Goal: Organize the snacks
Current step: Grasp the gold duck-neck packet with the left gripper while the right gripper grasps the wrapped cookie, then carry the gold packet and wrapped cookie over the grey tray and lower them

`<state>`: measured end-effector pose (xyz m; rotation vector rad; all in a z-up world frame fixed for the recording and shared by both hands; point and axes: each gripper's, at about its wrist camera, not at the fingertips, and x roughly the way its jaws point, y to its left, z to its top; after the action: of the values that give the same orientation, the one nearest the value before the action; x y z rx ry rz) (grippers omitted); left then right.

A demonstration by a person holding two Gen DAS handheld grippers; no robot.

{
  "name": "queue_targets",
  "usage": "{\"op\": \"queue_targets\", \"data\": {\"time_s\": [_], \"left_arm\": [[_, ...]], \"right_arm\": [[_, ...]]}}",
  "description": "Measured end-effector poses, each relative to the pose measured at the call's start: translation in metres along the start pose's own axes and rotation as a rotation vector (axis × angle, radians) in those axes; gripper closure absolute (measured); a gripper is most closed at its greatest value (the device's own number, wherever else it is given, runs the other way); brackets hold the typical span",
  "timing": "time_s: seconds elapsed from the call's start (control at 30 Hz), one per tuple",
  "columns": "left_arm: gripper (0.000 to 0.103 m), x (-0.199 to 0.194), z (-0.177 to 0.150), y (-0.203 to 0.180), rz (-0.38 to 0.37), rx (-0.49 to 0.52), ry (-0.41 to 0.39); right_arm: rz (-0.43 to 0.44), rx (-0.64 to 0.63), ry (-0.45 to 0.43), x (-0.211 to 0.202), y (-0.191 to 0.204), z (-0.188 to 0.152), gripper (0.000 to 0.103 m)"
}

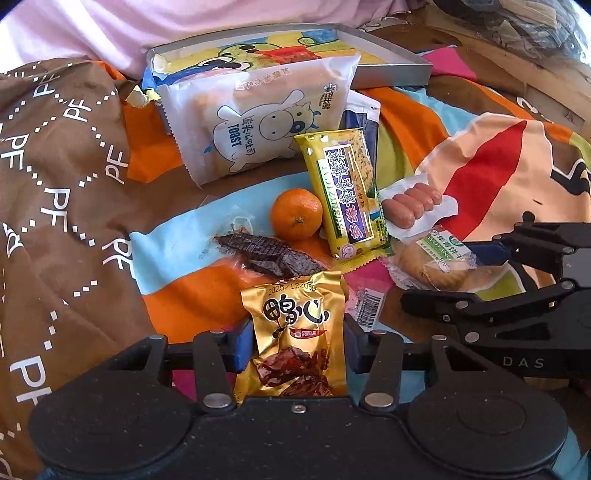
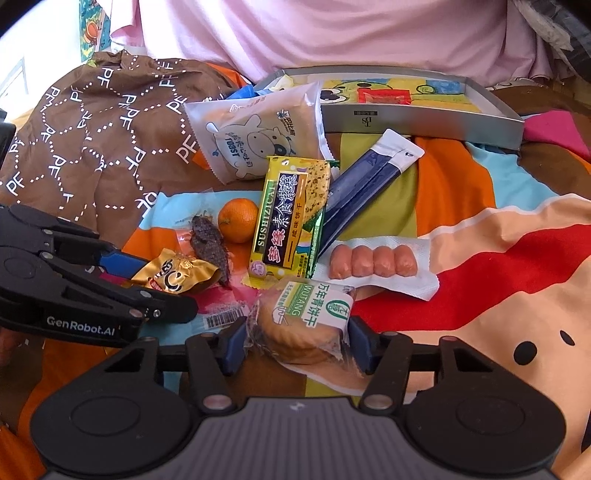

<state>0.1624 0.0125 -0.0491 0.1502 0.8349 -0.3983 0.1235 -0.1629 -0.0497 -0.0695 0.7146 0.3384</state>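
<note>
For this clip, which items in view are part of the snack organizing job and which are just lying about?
Belongs to the job:
gold snack pouch, in the left gripper
biscuit pack, in the right gripper
toast bag
yellow cracker pack
tangerine
sausage pack
dark dried snack
blue sachets
grey tray

Lying about:
brown PF bag
colourful blanket
pink cloth

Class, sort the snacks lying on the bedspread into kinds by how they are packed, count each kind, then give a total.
Opaque printed packets: 4 (toast bag, yellow cracker pack, gold pouch, navy sachet)
Clear wraps: 3 (sausages, round biscuits, dark dried snack)
Loose fruit: 1 (orange)
Total: 8
</note>
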Motion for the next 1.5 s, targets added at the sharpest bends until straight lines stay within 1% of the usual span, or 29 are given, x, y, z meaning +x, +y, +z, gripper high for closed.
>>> {"op": "queue_targets", "data": {"time_s": [0.1, 0.2, 0.47, 0.7, 1.07, 1.33, 1.5], "left_arm": [[0.055, -0.002, -0.001, 0.0, -0.008, -0.018, -0.012], [0.055, -0.007, -0.001, -0.001, -0.029, -0.042, -0.054], [0.055, -0.016, 0.0, -0.007, -0.03, -0.053, -0.144], [0.055, -0.022, 0.002, -0.005, -0.027, -0.066, -0.194], [0.055, -0.03, 0.003, 0.0, -0.011, -0.097, -0.241], [0.055, -0.046, 0.005, 0.002, -0.014, -0.138, -0.32], [0.055, -0.049, 0.005, 0.001, -0.017, -0.147, -0.333]], "right_arm": [[0.009, 0.008, -0.008, -0.001, -0.002, 0.0, 0.044], [0.02, 0.021, -0.025, -0.004, -0.004, -0.001, 0.045], [0.054, 0.048, -0.101, -0.016, -0.007, -0.002, 0.045], [0.113, 0.039, -0.134, -0.021, -0.005, -0.002, 0.045], [0.112, 0.072, -0.138, -0.02, -0.009, -0.002, 0.045], [0.112, 0.107, -0.197, -0.034, -0.016, 0.007, 0.045], [0.114, 0.097, -0.22, -0.039, -0.012, 0.007, 0.045]]}}
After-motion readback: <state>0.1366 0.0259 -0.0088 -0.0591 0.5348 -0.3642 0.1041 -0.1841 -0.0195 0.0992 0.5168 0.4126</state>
